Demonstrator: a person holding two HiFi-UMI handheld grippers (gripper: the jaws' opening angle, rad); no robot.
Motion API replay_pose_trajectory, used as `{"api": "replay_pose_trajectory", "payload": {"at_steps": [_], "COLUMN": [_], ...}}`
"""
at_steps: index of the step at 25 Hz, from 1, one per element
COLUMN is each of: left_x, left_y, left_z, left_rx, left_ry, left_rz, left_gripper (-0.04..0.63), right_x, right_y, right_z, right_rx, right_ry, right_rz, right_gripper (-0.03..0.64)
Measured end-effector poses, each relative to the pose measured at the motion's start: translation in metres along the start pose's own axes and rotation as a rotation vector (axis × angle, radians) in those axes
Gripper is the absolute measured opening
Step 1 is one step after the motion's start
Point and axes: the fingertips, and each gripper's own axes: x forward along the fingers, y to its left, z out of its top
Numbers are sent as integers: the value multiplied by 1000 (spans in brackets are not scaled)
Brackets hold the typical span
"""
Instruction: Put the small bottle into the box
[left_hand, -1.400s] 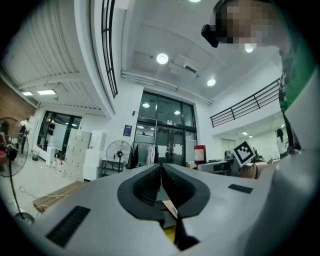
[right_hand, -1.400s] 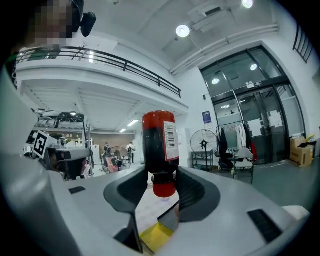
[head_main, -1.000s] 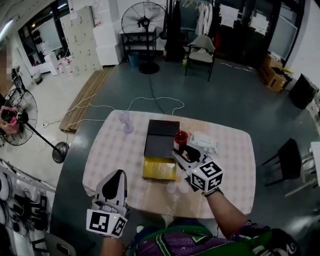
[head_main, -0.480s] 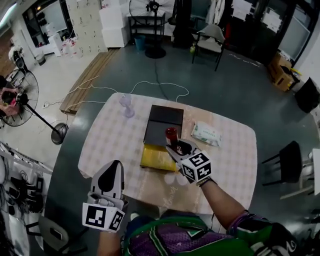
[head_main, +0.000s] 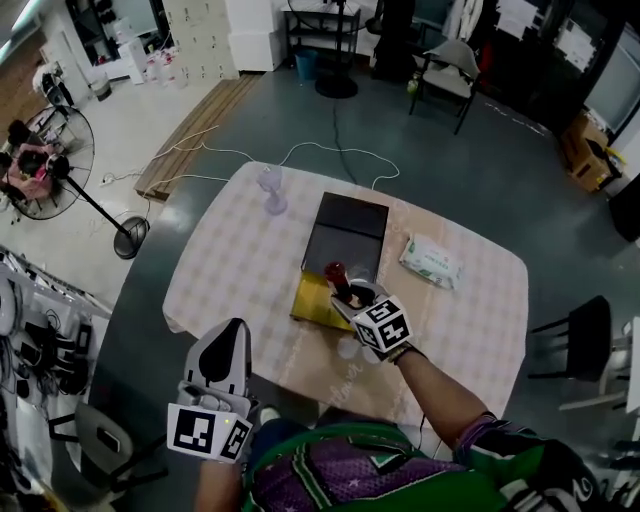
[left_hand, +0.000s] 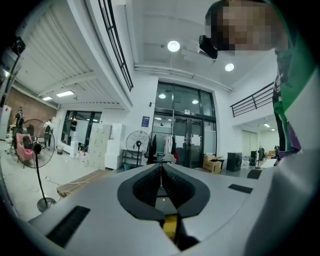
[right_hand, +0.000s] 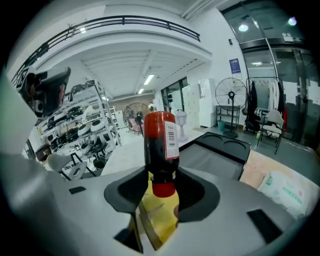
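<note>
Holding small bottle (head_main: 335, 272) (right_hand: 161, 145) in right gripper (head_main: 345, 290) (right_hand: 162, 176) over near end of box (head_main: 345, 238).
Pinching bottle at its neck between right jaws, red cap nearest the right gripper view's camera, dark body and barcode label pointing away, above the box's yellow near part; cannot tell about contact with the box. Hovering left gripper (head_main: 226, 352) (left_hand: 161, 175) well short of the box, to its near left, jaws pressed together on nothing. Noting wipes pack (head_main: 432, 262) just right of the box, clear goblet (head_main: 271, 190) off the box's far left corner, on checked table (head_main: 225, 285).
</note>
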Motion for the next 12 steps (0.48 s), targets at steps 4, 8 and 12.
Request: {"api": "replay_pose_trajectory", "payload": {"at_steps": [4,8,12], "left_x": [-4,-10,-13], "left_y": [7,17,26], "left_z": [-3,-7,-9], "left_rx": [9,3,-3], "left_ry": [12,24,30], "left_rz": [24,50,64], "left_gripper": [28,28,28], "right_x": [18,38,52], "right_y": [4,7,9], "right_z": [-16,-34,-46], "right_rx": [-22,-25,-35], "right_ry": [61,123,182], "right_rz": [20,43,55], "right_gripper": [179,179,179]}}
